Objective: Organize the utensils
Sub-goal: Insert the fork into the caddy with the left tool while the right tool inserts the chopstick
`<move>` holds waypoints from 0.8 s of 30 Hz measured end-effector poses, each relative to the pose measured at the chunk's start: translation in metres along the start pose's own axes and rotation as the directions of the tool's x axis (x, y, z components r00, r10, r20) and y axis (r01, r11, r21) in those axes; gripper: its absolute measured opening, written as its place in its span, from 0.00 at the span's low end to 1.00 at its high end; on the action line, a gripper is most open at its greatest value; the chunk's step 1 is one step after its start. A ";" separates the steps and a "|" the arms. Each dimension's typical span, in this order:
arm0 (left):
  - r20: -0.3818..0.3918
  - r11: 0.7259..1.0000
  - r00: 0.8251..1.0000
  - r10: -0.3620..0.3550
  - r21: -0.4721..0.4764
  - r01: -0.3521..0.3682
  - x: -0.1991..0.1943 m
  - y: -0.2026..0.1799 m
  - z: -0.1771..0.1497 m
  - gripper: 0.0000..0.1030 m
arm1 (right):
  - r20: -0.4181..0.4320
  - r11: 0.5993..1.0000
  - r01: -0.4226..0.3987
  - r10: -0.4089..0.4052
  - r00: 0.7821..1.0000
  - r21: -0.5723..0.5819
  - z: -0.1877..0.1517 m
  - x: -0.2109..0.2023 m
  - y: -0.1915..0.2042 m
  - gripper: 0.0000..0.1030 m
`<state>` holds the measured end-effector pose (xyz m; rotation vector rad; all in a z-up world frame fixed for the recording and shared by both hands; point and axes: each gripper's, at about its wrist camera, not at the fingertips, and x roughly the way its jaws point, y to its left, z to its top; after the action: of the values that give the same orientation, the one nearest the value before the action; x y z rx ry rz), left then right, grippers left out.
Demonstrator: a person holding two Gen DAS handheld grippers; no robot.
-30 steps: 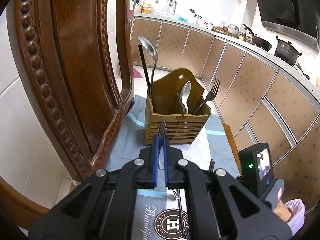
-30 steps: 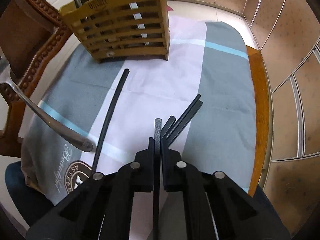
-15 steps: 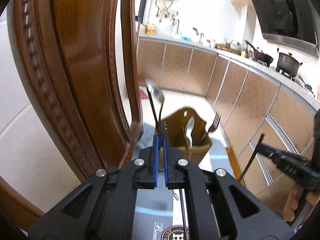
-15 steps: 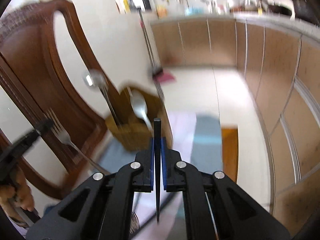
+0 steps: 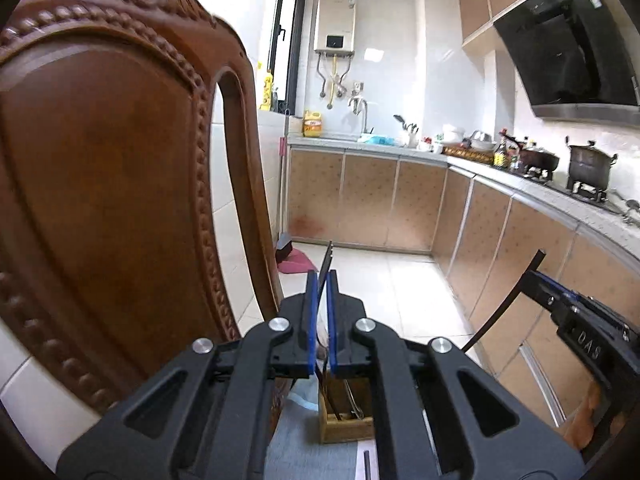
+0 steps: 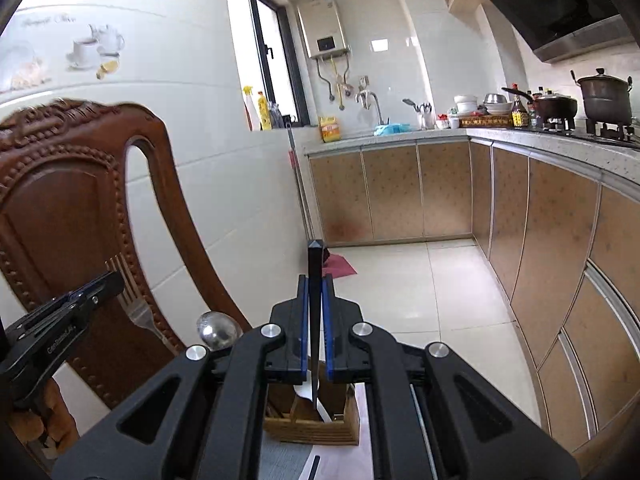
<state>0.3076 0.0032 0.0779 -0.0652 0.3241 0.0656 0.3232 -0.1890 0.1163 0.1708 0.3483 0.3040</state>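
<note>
A tiled kitchen stretches ahead, with tan cabinet fronts (image 6: 444, 188) under a speckled counter, a water heater (image 5: 335, 26) on the far wall and dark pots on the stove (image 6: 606, 98) at the right. A carved wooden chair back (image 5: 120, 200) fills the left of the left wrist view.

Low in both views, half hidden behind the tools, stands the wooden utensil holder (image 6: 312, 424) on a cloth-covered surface (image 5: 304, 452). The cloth is grey, with a white part at its near edge. Cutlery already stands inside the holder: a round spoon bowl (image 6: 218, 330) rises from its left side, and a white spoon (image 6: 310, 394) shows in the middle. A loose black chopstick end (image 6: 314, 466) lies on the cloth just in front of the holder.

The left tool (image 5: 320, 288) is clamped tight on a metal fork (image 6: 134, 300), whose tines stick up beyond the blue pads; in its own view the fork is seen edge-on between the pads. In the right wrist view this tool sits at the left edge, in front of the chair back, well above the holder.

The right tool (image 6: 315, 280) is pinched shut on a black chopstick (image 6: 315, 264), which runs upright between the pads, its top above them and its lower end hanging over the holder. The left wrist view shows the same tool at the right edge, with the chopstick slanting down to the left.
</note>
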 end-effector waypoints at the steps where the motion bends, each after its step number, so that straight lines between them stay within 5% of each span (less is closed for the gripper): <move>1: -0.007 1.000 1.000 0.009 0.002 -0.009 0.011 -0.002 -0.002 0.04 | -0.009 1.000 0.001 -0.001 1.000 -0.002 -0.002 0.009 0.000 0.07; 9: -0.076 0.999 0.997 -0.031 -0.029 0.029 0.077 -0.003 -0.039 0.03 | -0.081 1.000 0.001 -0.001 0.997 -0.003 -0.038 0.061 -0.001 0.07; 19: -0.075 1.000 0.997 -0.015 0.019 0.016 0.092 -0.013 -0.065 0.03 | -0.149 0.998 0.002 -0.011 0.989 -0.065 -0.066 0.085 0.003 0.07; 23: -0.089 0.999 0.995 -0.038 0.019 0.040 0.086 -0.012 -0.065 0.03 | -0.187 0.996 0.014 -0.031 0.982 -0.092 -0.076 0.082 0.001 0.40; 24: -0.099 0.999 0.994 -0.046 0.016 0.048 0.083 -0.010 -0.067 0.03 | -0.179 0.996 0.014 -0.029 0.983 -0.085 -0.077 0.077 -0.001 0.40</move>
<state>0.3654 -0.0071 -0.0116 -0.0579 0.4217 0.0124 0.3647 -0.1567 0.0211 0.0574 0.5160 0.3131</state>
